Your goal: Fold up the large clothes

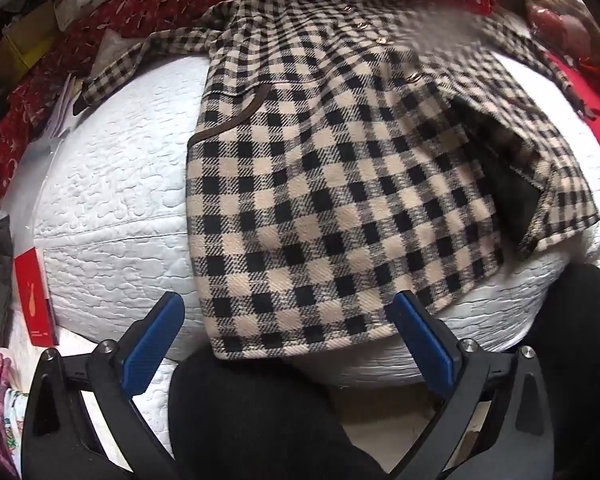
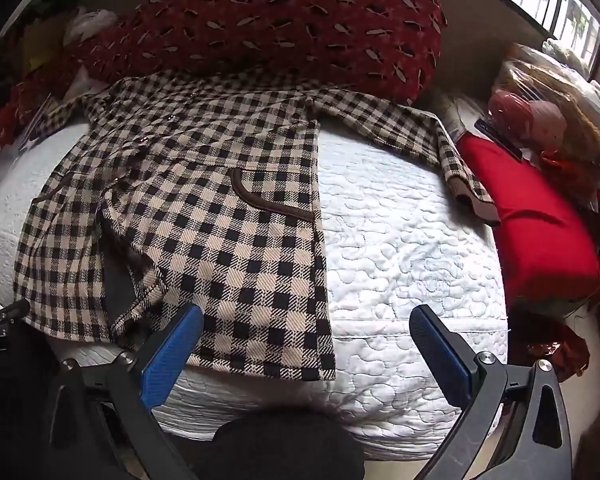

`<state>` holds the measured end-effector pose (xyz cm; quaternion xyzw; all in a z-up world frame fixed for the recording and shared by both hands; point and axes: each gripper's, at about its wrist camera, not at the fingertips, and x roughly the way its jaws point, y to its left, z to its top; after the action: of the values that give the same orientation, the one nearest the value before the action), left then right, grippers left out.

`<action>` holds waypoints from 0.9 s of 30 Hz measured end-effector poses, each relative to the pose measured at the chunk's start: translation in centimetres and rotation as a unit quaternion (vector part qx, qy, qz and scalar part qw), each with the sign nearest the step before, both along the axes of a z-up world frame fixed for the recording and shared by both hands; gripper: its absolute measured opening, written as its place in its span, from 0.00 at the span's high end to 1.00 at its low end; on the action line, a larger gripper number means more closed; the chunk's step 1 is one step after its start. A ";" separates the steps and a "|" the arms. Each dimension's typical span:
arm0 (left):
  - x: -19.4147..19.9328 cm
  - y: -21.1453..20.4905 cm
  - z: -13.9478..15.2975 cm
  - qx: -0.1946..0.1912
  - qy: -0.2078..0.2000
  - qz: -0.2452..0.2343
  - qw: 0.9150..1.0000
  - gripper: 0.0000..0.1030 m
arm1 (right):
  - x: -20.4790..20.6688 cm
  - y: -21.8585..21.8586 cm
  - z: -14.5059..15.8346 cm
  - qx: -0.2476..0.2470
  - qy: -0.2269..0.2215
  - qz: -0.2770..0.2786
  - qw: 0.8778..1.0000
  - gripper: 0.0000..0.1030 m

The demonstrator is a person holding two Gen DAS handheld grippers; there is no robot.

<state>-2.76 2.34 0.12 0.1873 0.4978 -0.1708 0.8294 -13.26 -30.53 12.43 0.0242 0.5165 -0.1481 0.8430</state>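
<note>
The checked coat (image 2: 204, 208) lies spread on the white mattress (image 2: 400, 240), sleeves out. Left gripper (image 1: 288, 320) and right gripper (image 2: 306, 332) both gape wide, empty, near its hem. Thick cloth may slip from a shallow pinch, and the loose front flap could bunch.

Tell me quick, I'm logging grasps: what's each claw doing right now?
Left claw: open, holding nothing, at the coat hem.
Right claw: open, holding nothing, over the coat's near corner and the mattress.
</note>
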 end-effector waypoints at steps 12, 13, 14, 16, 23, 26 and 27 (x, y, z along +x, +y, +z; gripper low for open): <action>0.1 0.0 2.1 -0.039 0.010 -0.009 0.999 0.00 | 0.1 1.5 -0.8 0.021 0.007 0.006 1.000 0.01; 0.1 0.1 2.2 -0.043 0.008 -0.009 0.999 0.00 | 0.1 1.7 -0.8 0.018 0.003 0.007 1.000 0.01; 0.1 0.0 2.2 -0.045 0.006 -0.008 0.999 0.00 | -0.1 1.9 -0.7 0.015 -0.001 0.009 1.000 0.01; 0.0 0.0 2.4 -0.055 0.002 -0.007 0.998 0.00 | -0.2 2.4 -0.4 0.011 -0.009 0.014 1.000 0.01; -0.3 -0.3 2.8 -0.057 -0.008 -0.006 0.998 0.00 | -0.3 3.5 0.7 0.010 -0.031 0.034 0.999 0.01; -0.5 -0.7 2.8 -0.054 -0.007 -0.005 0.998 0.00 | -0.6 3.7 0.7 0.012 -0.033 0.032 0.999 0.01; -0.6 -0.8 2.7 -0.053 -0.008 -0.005 0.999 0.00 | -0.6 3.6 0.7 0.014 -0.034 0.032 0.999 0.01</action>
<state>-3.36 1.59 2.84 0.1466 0.4807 -0.1994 0.8413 -13.91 -26.89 13.09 0.0240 0.4903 -0.1130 0.8639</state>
